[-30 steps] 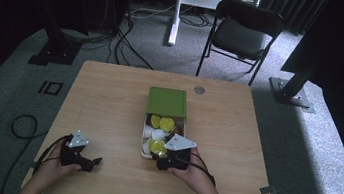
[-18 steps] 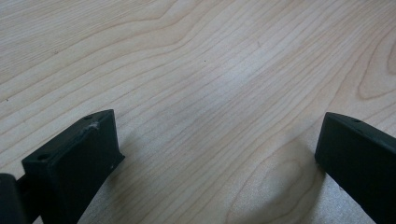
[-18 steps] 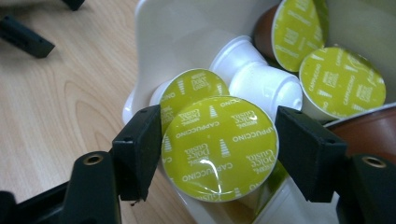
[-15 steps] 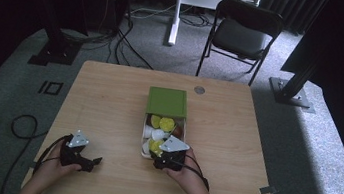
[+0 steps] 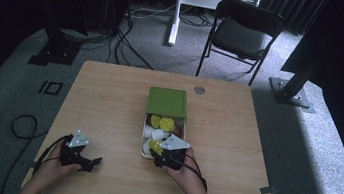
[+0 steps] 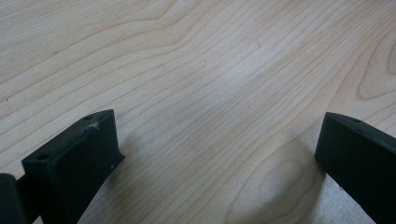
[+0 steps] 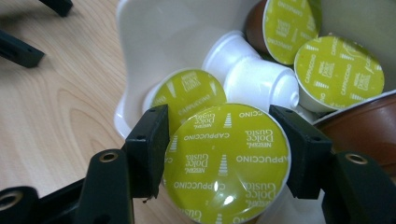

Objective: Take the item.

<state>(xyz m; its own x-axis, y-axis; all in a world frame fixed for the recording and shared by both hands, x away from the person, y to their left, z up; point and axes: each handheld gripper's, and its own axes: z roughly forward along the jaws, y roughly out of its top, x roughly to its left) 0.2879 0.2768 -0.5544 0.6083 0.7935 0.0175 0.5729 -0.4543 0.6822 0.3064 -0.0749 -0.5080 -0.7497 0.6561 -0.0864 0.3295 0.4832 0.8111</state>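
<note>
— While the right gripper (image 7: 224,163) reaches into the near end of the white box (image 5: 147,133), what are its fingers doing?
— They have just been closing and now pinch a green-lidded capsule (image 7: 226,163) by its rim, at the box's near end.
— And the left gripper (image 5: 82,158)?
— Well left of the box, low over the bare wooden counter (image 5: 108,104), fingers spread.
— Behind the box?
— A grey carpet, a folding chair (image 5: 241,33). The box's far end is hidden under its green lid (image 5: 167,101).

The right gripper (image 7: 219,154) has just been closing its jaws, while the left gripper (image 6: 215,154) rests with jaws wide.
</note>
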